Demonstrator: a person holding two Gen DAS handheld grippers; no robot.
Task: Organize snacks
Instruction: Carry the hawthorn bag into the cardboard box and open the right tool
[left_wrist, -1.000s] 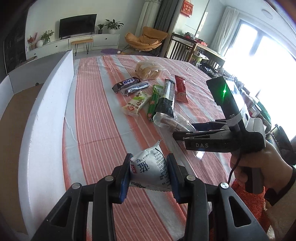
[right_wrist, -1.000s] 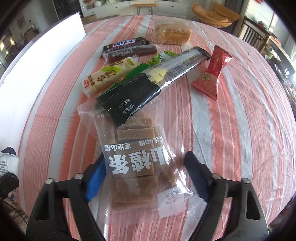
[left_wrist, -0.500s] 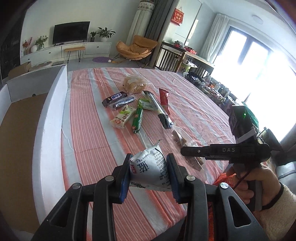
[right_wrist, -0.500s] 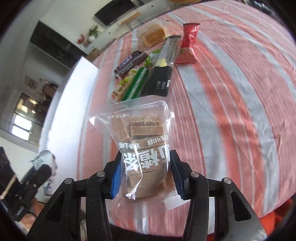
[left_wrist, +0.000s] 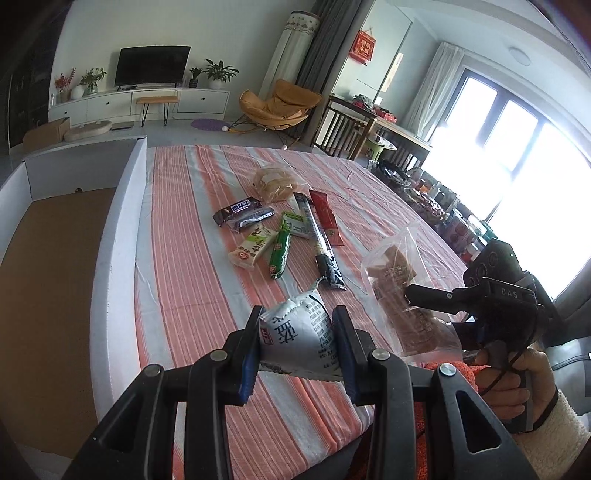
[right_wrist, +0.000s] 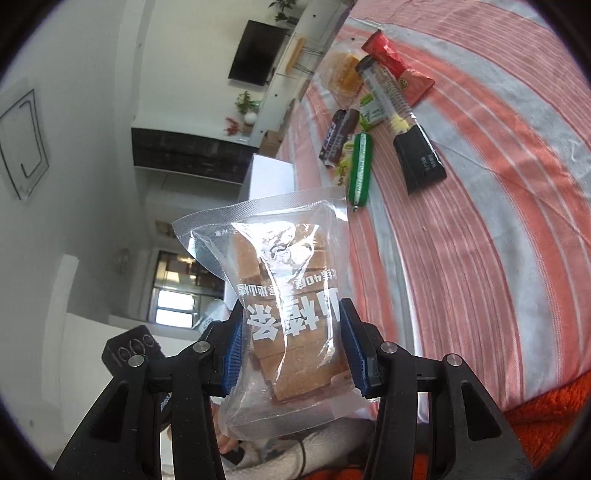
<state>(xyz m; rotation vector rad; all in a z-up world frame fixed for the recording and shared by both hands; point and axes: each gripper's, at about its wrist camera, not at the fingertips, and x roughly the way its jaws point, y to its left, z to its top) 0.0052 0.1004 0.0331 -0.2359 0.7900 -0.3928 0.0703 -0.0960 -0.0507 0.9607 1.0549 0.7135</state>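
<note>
left claw clamping silver packet, right claw clamping clear bag

Silver pouch: sides hidden behind blue pads of left gripper, print partly covered. Clear bag: bottom edge tucked behind right gripper. White box: left side cut off by frame edge. Cream packet mostly hidden under green stick. Small lettering on far wrappers unreadable. Window blown out, nothing discernible.
</note>
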